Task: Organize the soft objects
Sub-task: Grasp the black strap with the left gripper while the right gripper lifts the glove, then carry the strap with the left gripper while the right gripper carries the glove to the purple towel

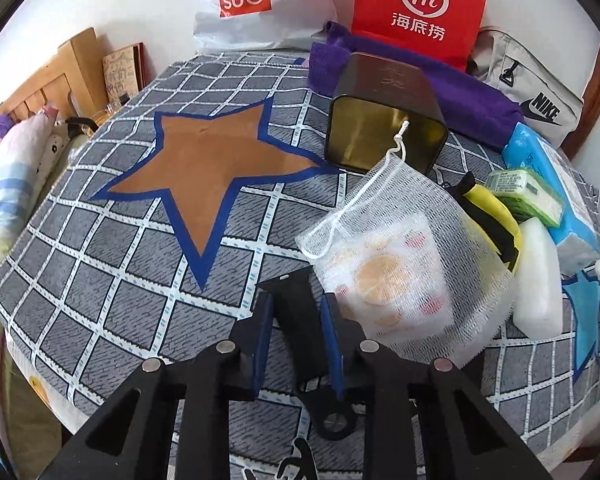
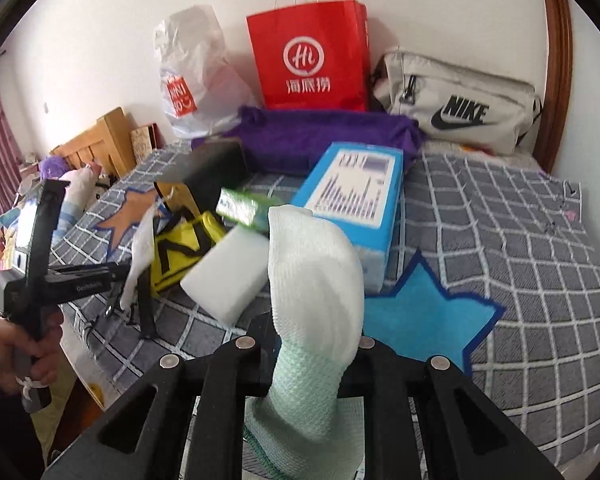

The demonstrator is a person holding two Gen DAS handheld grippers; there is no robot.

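Pale green-and-white mesh cloth (image 2: pixel 316 320) — clamped between the nearly closed fingers of the right gripper (image 2: pixel 312 344), its free end standing up over the grey checked bedspread (image 2: pixel 520 240), in front of a white foam block (image 2: pixel 227 276) and a blue box (image 2: pixel 356 192). Left gripper (image 1: pixel 295 312) — blue-padded fingers (image 1: pixel 332 344) narrowly apart, nothing seen between them; no contact can be made out with the white net pouch (image 1: pixel 404 268) lying just to their right, which holds an orange-patterned item. 1 black tin (image 1: pixel 384 120) lies on its side beyond the pouch, its mouth open toward the camera. 2 star patches on the bedspread: brown (image 1: pixel 207 164), blue (image 2: pixel 420 316). Purple towel (image 2: pixel 324 132), red paper bag (image 2: pixel 312 56) and grey Nike bag (image 2: pixel 460 100) sit along the wall.
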